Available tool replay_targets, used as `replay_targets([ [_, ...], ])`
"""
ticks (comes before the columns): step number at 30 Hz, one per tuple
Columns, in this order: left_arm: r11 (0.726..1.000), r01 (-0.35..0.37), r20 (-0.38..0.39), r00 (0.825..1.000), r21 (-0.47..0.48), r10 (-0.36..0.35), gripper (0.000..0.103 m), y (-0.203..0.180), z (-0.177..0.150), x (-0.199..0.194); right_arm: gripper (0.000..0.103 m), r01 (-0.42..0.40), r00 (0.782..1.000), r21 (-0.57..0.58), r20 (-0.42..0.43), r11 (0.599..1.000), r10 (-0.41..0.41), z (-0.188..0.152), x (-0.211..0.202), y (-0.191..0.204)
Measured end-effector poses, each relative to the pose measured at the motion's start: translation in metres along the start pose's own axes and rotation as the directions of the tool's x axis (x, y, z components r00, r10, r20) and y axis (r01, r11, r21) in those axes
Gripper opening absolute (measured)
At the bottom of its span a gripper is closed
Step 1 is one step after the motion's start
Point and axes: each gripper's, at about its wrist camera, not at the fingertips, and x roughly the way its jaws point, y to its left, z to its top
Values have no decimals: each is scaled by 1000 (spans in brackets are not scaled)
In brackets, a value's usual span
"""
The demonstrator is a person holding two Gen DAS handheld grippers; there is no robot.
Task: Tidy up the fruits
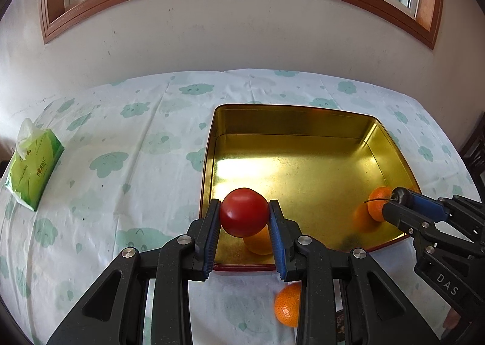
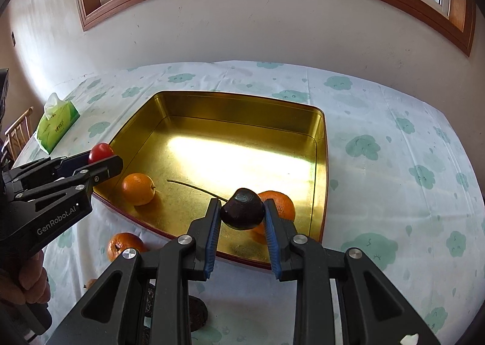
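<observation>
While the left gripper (image 1: 244, 217) clamps a red tomato (image 1: 244, 212) just over the gold tin's (image 1: 291, 123) near rim, the right gripper (image 2: 242, 214) pinches a dark fruit (image 2: 242, 213) — long stem trailing toward ten o'clock — above the tin floor. Both loads hang over open floor; each drop lies toward twelve o'clock — neither hand looks nearer.

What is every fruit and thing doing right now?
Left tool: shut on the red tomato, above the tin.
Right tool: shut on the dark fruit, above the tin.
Gold tin: open, two oranges inside.
Third orange: lying outside on the tablecloth.
Tissue pack: open, tissue poking out.
</observation>
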Motion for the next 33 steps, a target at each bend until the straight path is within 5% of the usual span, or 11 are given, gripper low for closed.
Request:
replay_targets([
  [33,999,37,-51,998,3,-37,32,-3,-3,12,27,-32,999,12,-41,999,33,-12,9,9],
])
